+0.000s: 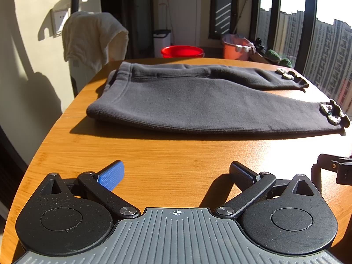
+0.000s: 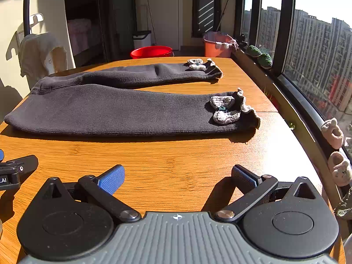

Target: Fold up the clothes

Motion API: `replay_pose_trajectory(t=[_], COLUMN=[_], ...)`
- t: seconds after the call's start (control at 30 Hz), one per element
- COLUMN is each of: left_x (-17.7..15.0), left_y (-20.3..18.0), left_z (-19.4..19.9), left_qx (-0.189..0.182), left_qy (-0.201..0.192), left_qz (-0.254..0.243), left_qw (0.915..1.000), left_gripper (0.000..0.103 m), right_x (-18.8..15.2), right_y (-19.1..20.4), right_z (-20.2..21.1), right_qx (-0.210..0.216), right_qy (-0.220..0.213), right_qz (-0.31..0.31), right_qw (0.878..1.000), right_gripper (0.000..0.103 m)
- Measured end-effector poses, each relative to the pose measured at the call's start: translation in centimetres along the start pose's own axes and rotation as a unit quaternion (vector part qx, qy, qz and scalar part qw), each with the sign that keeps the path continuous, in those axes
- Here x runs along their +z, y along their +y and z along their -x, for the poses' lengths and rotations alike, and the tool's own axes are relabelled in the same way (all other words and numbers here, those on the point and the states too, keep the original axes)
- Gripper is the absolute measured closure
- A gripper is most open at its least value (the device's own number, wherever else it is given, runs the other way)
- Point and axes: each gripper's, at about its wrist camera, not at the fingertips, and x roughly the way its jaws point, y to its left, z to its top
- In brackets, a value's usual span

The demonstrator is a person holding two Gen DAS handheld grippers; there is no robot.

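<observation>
Dark grey knit trousers [image 1: 198, 101] lie flat on the wooden table [image 1: 167, 160], waistband at the left, both legs running right. In the right wrist view the trousers [image 2: 114, 110] show a grey crocheted bow [image 2: 223, 109] and frilled hem on the near cuff, and another bow [image 2: 196, 64] on the far cuff. My left gripper [image 1: 176, 172] stands open over bare table in front of the near leg, holding nothing. My right gripper [image 2: 177, 176] is open too, empty, short of the near cuff. Each gripper's edge shows in the other's view.
A chair draped with a cream towel [image 1: 92, 37] stands behind the table's left end. A red basin [image 1: 182, 51], an orange bucket [image 1: 236, 47] and a white bin [image 1: 161, 41] sit on the floor beyond. The window sill [image 2: 303, 118] runs along the right, with small knitted slippers [image 2: 338, 167].
</observation>
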Motion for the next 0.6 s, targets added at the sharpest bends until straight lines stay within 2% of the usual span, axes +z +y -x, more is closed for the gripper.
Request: replay_pose_trajectory(t=[0.6], left_x=[-0.01], left_y=[0.13], left_z=[-0.04], left_qx=[0.003], left_qy=[0.0], left_qz=[0.004], left_qw=[1.0], left_gripper=[0.0], right_x=[-0.02], right_y=[0.03], right_z=[-0.09], right_qx=[-0.001], right_qy=[0.001], right_qz=[0.0], right_qw=[1.0], right_gripper=[0.0])
